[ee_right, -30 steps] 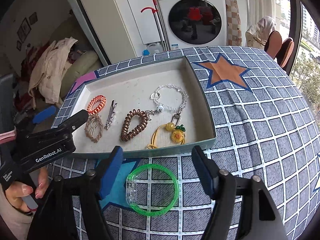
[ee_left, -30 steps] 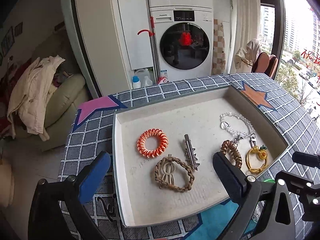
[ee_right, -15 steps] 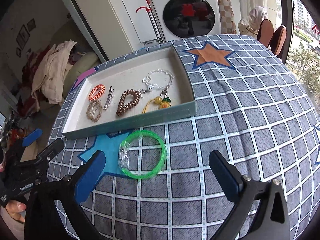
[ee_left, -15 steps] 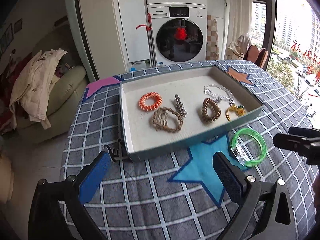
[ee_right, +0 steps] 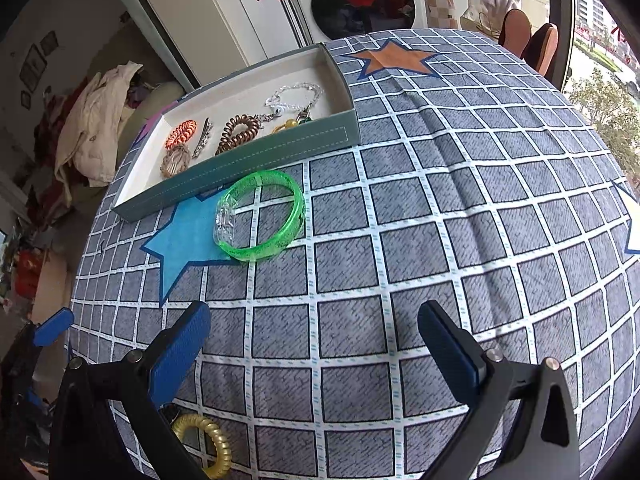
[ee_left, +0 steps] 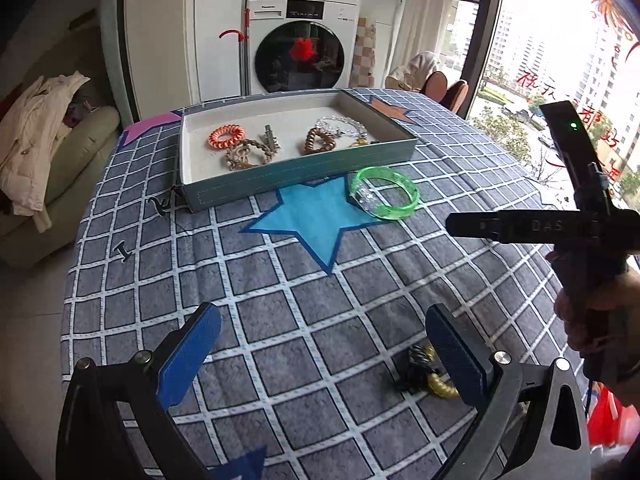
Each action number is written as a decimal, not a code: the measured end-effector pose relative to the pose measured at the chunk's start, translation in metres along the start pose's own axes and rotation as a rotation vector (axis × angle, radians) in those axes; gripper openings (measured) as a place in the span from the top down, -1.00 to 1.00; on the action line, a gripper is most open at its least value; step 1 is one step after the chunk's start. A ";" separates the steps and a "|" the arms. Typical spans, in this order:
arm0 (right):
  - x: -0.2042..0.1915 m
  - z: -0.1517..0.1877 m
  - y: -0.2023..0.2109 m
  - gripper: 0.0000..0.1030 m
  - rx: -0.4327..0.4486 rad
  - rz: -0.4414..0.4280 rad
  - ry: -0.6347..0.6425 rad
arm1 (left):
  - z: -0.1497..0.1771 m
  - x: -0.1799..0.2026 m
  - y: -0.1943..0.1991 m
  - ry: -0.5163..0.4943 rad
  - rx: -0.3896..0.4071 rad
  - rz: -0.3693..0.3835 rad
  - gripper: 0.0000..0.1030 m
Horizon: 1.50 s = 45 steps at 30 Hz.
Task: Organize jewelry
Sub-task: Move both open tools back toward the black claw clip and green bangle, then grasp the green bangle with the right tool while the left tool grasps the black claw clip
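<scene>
A teal tray (ee_left: 304, 164) (ee_right: 256, 160) at the far side of the table holds an orange coil hair tie (ee_left: 226, 136), a clip, a woven bracelet, a brown coil tie (ee_right: 238, 132), a crystal bracelet and a yellow charm. A green bangle (ee_left: 384, 192) (ee_right: 260, 216) lies on the cloth just in front of the tray. A gold coil hair tie with a black bow (ee_left: 428, 372) (ee_right: 208, 444) lies near the table's front edge. My left gripper (ee_left: 320, 352) is open and empty, beside the gold tie. My right gripper (ee_right: 316, 344) is open and empty above bare cloth.
The table has a grey checked cloth with a blue star (ee_left: 312, 216) and an orange star (ee_right: 392, 60). A washing machine (ee_left: 300, 52) and a sofa with clothes (ee_left: 44, 148) stand beyond. The right gripper's body (ee_left: 560, 224) shows at the right of the left wrist view.
Both grippers have pulled back from the tray toward the table's front edge and stayed open. The gold hair tie has come into view near them.
</scene>
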State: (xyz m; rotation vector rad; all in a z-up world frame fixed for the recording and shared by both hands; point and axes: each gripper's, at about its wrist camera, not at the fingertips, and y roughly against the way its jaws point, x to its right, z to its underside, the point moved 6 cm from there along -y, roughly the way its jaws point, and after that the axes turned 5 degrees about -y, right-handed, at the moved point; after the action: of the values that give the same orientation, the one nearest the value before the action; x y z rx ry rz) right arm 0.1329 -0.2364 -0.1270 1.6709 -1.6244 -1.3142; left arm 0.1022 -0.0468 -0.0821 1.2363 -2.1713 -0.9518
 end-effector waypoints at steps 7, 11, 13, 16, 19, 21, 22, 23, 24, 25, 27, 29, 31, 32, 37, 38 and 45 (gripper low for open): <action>-0.005 0.018 0.005 -1.00 -0.002 0.041 0.054 | 0.016 0.025 -0.003 -0.048 -0.023 0.022 -1.00; -0.003 0.011 0.006 -1.00 0.010 0.046 0.034 | 0.023 0.028 -0.010 -0.033 -0.040 0.023 -1.00; -0.004 0.005 0.005 -1.00 0.014 0.044 0.027 | 0.025 0.028 -0.011 -0.029 -0.043 0.025 -1.00; -0.007 -0.001 -0.001 -1.00 0.012 0.047 0.030 | 0.028 0.030 -0.015 -0.023 -0.059 0.024 -1.00; -0.011 -0.005 -0.006 -1.00 0.013 0.052 0.038 | 0.031 0.032 -0.018 -0.031 -0.069 0.028 -0.87; -0.014 -0.008 -0.009 -0.99 0.016 0.055 0.039 | 0.032 0.033 -0.019 -0.030 -0.073 0.029 -0.87; -0.015 -0.010 -0.010 -0.97 0.018 0.057 0.040 | 0.033 0.033 -0.019 -0.029 -0.074 0.030 -0.86; -0.016 -0.012 -0.011 -0.96 0.021 0.061 0.041 | 0.033 0.032 -0.020 -0.027 -0.074 0.030 -0.81; -0.017 -0.015 -0.013 -0.93 0.024 0.065 0.041 | 0.033 0.032 -0.020 -0.025 -0.076 0.034 -0.64; -0.018 -0.018 -0.015 -0.92 0.025 0.067 0.040 | 0.034 0.032 -0.022 -0.023 -0.083 0.039 -0.58; -0.020 -0.022 -0.020 -0.88 0.023 0.069 0.037 | 0.035 0.031 -0.025 -0.012 -0.094 0.044 -0.54; -0.020 -0.026 -0.026 -0.73 0.019 0.073 0.035 | 0.036 0.031 -0.025 -0.017 -0.090 0.033 -0.43; -0.019 -0.030 -0.033 -0.59 0.017 0.085 0.027 | 0.036 0.031 -0.025 -0.023 -0.088 0.025 -0.19; -0.020 -0.032 -0.034 -0.59 0.030 0.093 0.031 | 0.036 0.031 -0.026 -0.024 -0.087 0.019 -0.12; -0.024 -0.043 -0.042 -0.42 0.032 0.107 0.036 | 0.032 0.021 -0.028 0.002 -0.081 0.025 0.28; -0.026 -0.043 -0.043 -0.36 0.034 0.129 0.057 | 0.032 0.020 -0.028 0.014 -0.082 0.036 0.28; -0.032 -0.041 -0.044 0.44 0.030 0.195 0.169 | 0.030 0.016 -0.028 0.059 -0.084 0.068 0.28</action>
State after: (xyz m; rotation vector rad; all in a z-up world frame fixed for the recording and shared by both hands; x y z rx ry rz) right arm 0.1951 -0.2091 -0.1367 1.5503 -1.6656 -1.0311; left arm 0.0898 -0.0610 -0.1219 1.1302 -2.0925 -0.9563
